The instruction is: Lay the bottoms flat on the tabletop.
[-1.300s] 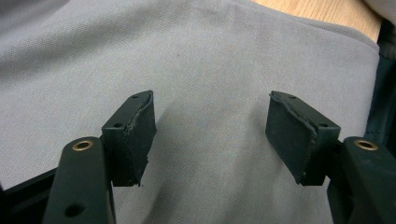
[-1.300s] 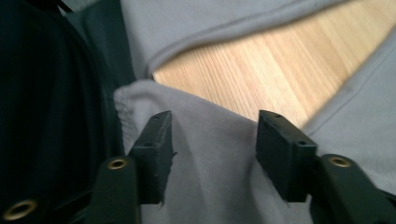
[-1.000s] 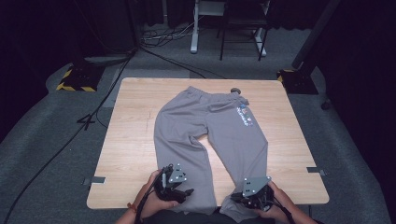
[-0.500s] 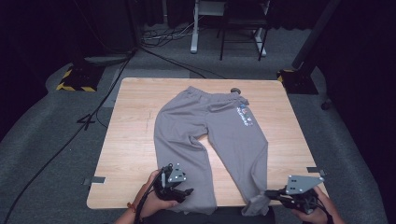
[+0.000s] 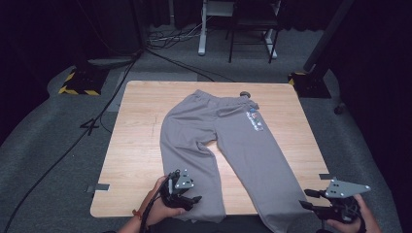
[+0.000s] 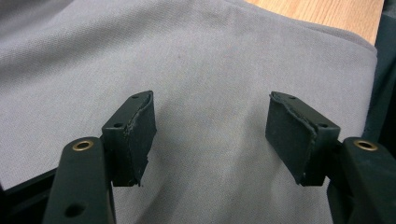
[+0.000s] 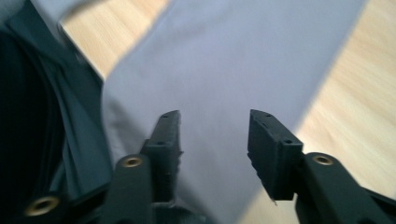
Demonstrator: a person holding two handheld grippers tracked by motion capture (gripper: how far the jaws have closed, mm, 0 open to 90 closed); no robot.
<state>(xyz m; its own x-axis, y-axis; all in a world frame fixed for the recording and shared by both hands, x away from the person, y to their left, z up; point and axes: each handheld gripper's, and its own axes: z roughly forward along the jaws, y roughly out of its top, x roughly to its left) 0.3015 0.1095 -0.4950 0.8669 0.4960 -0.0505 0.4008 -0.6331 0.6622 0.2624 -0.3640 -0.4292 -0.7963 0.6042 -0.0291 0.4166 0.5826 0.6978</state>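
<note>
Trousers (image 5: 228, 141) laid flat on table (image 5: 141, 145); right gripper (image 5: 311, 200) jaws just opened, empty, left gripper (image 5: 193, 200) open; next, regrasp both cuffs.

Small printed patch on grey sweatpants (image 5: 254, 120); too small to read.

A pair of grey sweatpants (image 5: 228, 141) lies flat and face up on the wooden table (image 5: 141, 126), waistband toward the far edge, legs spread apart toward the near edge. Both leg ends hang just over that near edge. A small printed patch sits near one hip.
</note>
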